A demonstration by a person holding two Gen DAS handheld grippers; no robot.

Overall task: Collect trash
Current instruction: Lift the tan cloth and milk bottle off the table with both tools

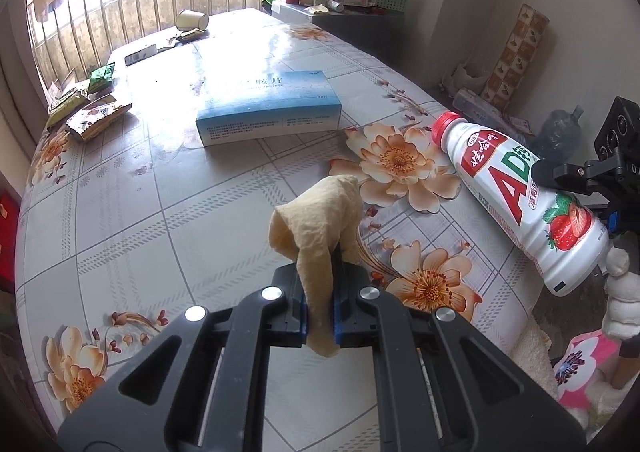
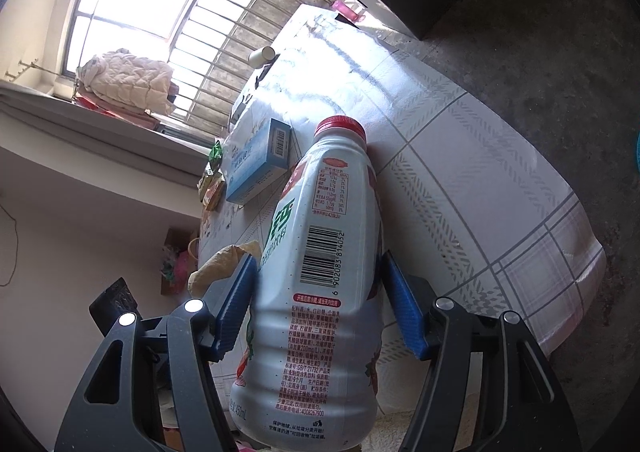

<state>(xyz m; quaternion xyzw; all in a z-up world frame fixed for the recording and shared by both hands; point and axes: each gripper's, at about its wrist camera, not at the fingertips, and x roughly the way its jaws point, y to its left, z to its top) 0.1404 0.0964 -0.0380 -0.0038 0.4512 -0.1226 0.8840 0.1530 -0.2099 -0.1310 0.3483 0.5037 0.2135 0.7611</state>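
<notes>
My left gripper [image 1: 320, 306] is shut on a crumpled yellowish tissue [image 1: 316, 220], held just above the flowered tablecloth [image 1: 160, 212]. My right gripper [image 2: 318, 292] is shut on a white AD drink bottle [image 2: 320, 292] with a red cap, its blue pads pressing both sides. The bottle [image 1: 528, 204] also shows in the left wrist view at the table's right edge, with the right gripper [image 1: 560, 176] on it. The tissue [image 2: 224, 264] shows left of the bottle in the right wrist view.
A blue medicine box [image 1: 272, 110] lies mid-table. Snack wrappers [image 1: 88, 108] lie at the left edge. A paper cup [image 1: 193, 21] lies tipped at the far end, beside a small white box [image 1: 140, 54]. A cluttered shelf [image 1: 348, 4] stands beyond the table.
</notes>
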